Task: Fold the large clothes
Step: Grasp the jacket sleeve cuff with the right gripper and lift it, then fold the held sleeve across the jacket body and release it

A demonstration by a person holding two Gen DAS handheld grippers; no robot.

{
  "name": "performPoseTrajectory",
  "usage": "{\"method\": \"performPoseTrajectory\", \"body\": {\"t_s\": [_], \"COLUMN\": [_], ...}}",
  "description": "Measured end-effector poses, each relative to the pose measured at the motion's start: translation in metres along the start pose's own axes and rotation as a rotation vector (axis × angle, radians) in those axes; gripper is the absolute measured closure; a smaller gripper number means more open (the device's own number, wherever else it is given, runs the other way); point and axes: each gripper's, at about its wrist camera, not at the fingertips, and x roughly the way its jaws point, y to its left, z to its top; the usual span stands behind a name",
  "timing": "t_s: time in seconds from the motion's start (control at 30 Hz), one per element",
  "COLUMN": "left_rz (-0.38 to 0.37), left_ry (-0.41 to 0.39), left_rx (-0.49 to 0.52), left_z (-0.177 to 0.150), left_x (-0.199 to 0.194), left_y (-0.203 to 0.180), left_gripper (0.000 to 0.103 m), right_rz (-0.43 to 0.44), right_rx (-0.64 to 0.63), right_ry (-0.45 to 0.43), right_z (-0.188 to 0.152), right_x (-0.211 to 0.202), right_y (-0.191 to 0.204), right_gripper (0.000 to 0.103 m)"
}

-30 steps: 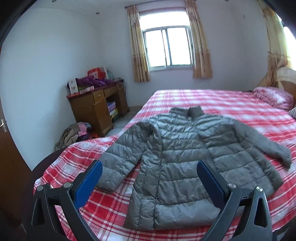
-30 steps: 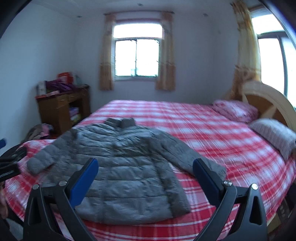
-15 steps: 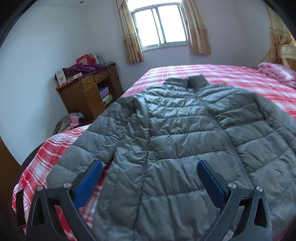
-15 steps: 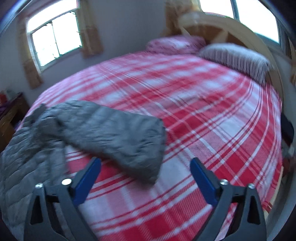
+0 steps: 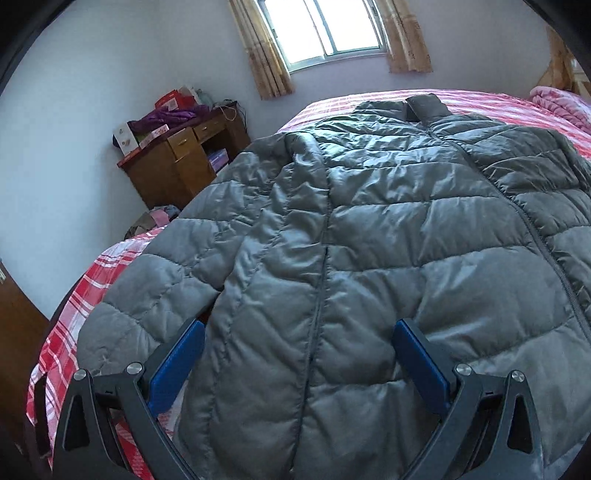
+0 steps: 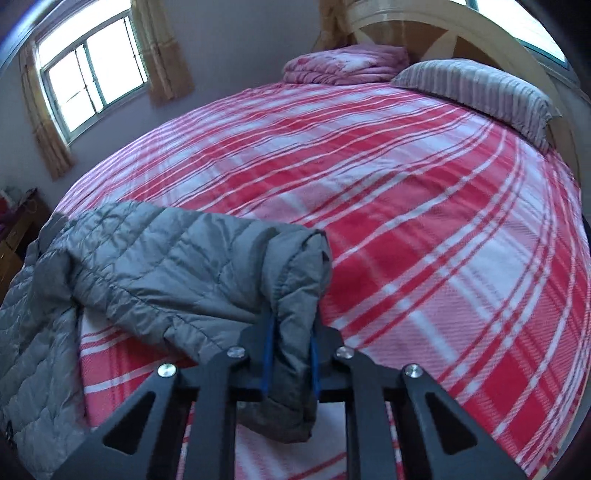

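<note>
A grey quilted puffer jacket [image 5: 369, 221] lies spread front-up on a bed with a red and white plaid cover [image 6: 424, 221], collar towards the window. My left gripper [image 5: 299, 332] hangs open low over the jacket's lower body, its blue pads [image 5: 184, 350] wide apart with the side seam between them and touching nothing. In the right wrist view the jacket's sleeve [image 6: 177, 258] stretches across the bed. My right gripper [image 6: 291, 326] is closing on the sleeve's cuff end, and the blue pads squeeze the bunched fabric between them.
A wooden desk [image 5: 184, 158] piled with boxes and purple cloth stands by the wall left of the bed. Clothes lie in a heap on the floor [image 5: 159, 218] beside it. A striped pillow [image 6: 476, 88] and a folded pink blanket [image 6: 343, 62] rest against the headboard [image 6: 443, 33].
The left gripper dropped closer over the jacket, still open. The right gripper swung right to the sleeve's end, came down, and its jaws went from wide open to closed on the cuff.
</note>
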Motion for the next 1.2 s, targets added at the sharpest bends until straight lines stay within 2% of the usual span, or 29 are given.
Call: {"method": "performPoseTrajectory", "body": {"t_s": [0.17,0.27,0.4,0.5,0.6,0.77,0.97,1.2], "left_rz": [-0.01,-0.038,0.003,0.029,0.044,0.074,0.093,0.109], "left_ry": [0.006,0.005,-0.026,-0.038,-0.058,-0.093,-0.137,-0.108], "left_rx": [0.008,-0.029,-0.023,-0.043,-0.09,-0.107,-0.116,-0.128], "left_z": [0.0,0.008,0.027,0.046,0.064,0.087,0.107,0.109], "left_x": [0.0,-0.007,-0.021,-0.028,-0.027,-0.024,-0.018,0.005], "left_y": [0.008,0.02,0.029,0.037,0.049,0.064,0.081,0.093], "left_gripper": [0.001,0.001,0.001,0.001,0.001,0.001,0.001,0.001], "right_rz": [-0.054,-0.065,-0.084,-0.068,-0.044,0.042,0.099,0.187], "right_rx": [-0.001,0.007,-0.066,-0.149,-0.267,-0.452,-0.618,-0.748], "right_ry": [-0.029,-0.043,-0.111,-0.184,-0.263,-0.347,-0.378,-0.357], "right_z": [0.008,0.014,0.032,0.047,0.056,0.046,0.017,-0.037], "right_x": [-0.008,-0.014,-0.035,-0.058,-0.082,-0.112,-0.106,-0.085], "right_y": [-0.016,-0.02,0.005,0.045,0.102,0.204,0.294,0.38], "right_gripper": [0.087,0.088,0.089,0.089,0.089,0.089,0.089,0.089]}}
